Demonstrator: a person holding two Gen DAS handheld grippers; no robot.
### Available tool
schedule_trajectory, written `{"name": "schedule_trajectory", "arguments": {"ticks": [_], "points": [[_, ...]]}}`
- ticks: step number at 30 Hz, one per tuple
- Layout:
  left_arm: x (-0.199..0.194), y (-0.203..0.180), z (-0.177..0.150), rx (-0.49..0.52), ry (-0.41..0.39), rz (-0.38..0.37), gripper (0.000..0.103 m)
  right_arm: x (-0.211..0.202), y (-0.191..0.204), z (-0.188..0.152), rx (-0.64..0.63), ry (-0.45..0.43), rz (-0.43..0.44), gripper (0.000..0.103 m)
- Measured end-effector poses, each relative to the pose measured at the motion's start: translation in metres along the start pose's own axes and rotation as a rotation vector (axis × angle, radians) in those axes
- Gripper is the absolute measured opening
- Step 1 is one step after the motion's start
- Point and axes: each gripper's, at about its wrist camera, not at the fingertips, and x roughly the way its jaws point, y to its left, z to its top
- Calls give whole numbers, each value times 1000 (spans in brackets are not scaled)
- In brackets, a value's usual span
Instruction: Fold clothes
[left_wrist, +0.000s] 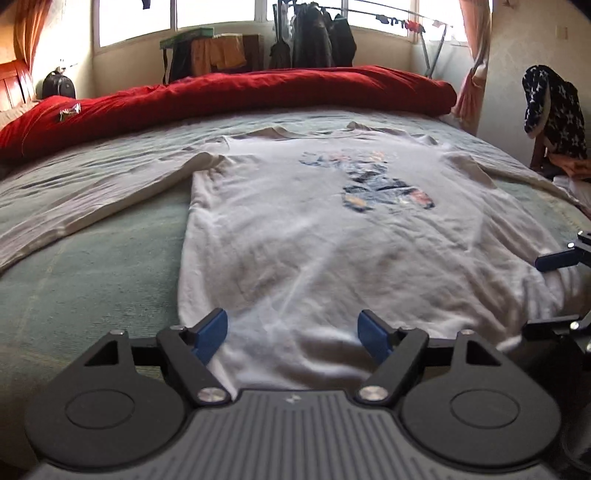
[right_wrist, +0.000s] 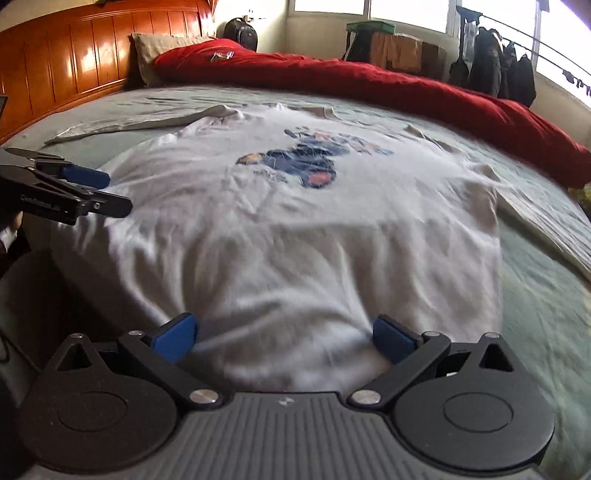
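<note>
white long-sleeved shirt's blue printed motif (right_wrist: 301, 162) blurred and unreadable, its hem hidden behind both grippers' housings, left sleeve (left_wrist: 55, 218) cut by frame edge

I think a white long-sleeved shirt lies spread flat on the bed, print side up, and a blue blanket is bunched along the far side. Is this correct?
Not quite: the blanket is red, not blue, as both wrist views show. The rest holds: the white long-sleeved shirt lies spread flat on the bed, print side up, with the blanket bunched along the far side.
</note>
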Motion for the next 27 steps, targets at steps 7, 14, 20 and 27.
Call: {"name": "schedule_trajectory", "arguments": {"ticks": [7,14,20,27], "points": [[5,-31,10,44,-32,-108,78,-2,-16,11,88,-30,-58,103],[-2,-17,-16,-21,-3,-100,78,-11,-21,-19,134,-20,-94,103],[2,0,19,-52,-60,-54,78,-19,-36,1,195,-100,-105,103],[33,25,29,-190,1,-37,78,7,-44,4,262,-55,-105,103]]}}
